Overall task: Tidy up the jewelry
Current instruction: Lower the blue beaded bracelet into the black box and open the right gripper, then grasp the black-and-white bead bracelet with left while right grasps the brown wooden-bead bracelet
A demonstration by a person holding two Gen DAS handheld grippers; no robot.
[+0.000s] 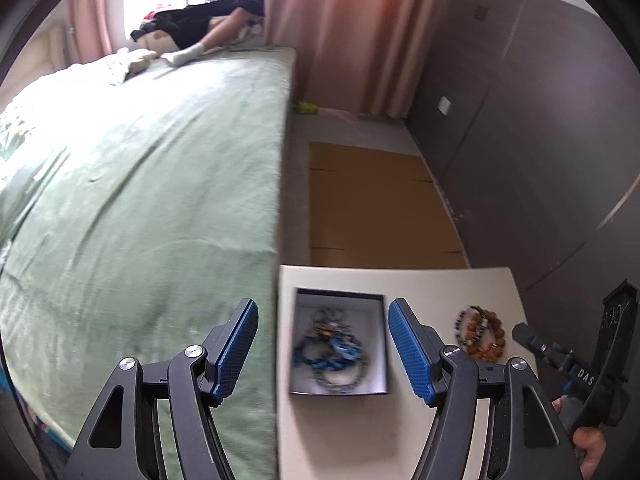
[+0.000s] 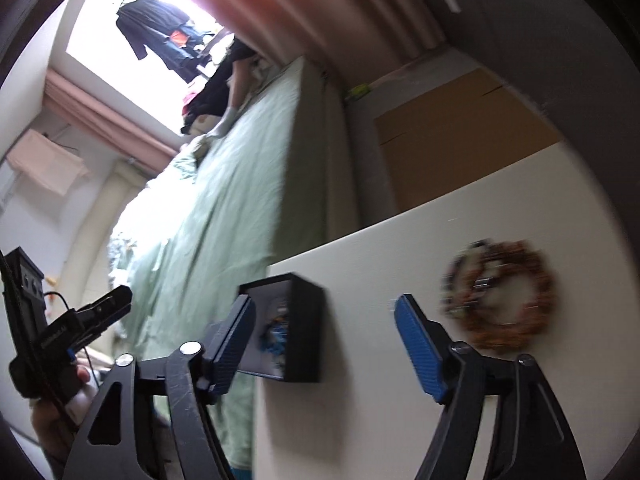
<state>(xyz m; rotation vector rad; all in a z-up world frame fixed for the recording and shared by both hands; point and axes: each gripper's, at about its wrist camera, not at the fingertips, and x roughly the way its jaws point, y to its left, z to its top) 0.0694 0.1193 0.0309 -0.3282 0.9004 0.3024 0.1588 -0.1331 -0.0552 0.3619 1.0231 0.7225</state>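
A small dark jewelry box [image 1: 340, 344] with a pale lining sits on a white table [image 1: 432, 284]. Blue and silver jewelry [image 1: 330, 350] lies inside it. My left gripper [image 1: 323, 346] is open and empty, held above the box. A pile of brown and dark bead bracelets [image 1: 480, 334] lies on the table right of the box. In the right wrist view the box [image 2: 298, 328] is left of centre and the bracelets [image 2: 500, 296] are to the right. My right gripper [image 2: 324, 344] is open and empty, above the table between them.
A bed with a green cover [image 1: 140, 200] runs along the table's left edge. Flat brown cardboard [image 1: 380, 204] lies on the floor beyond the table. A grey wall [image 1: 540, 120] stands on the right. The right gripper's body [image 1: 580, 368] shows at the table's right edge.
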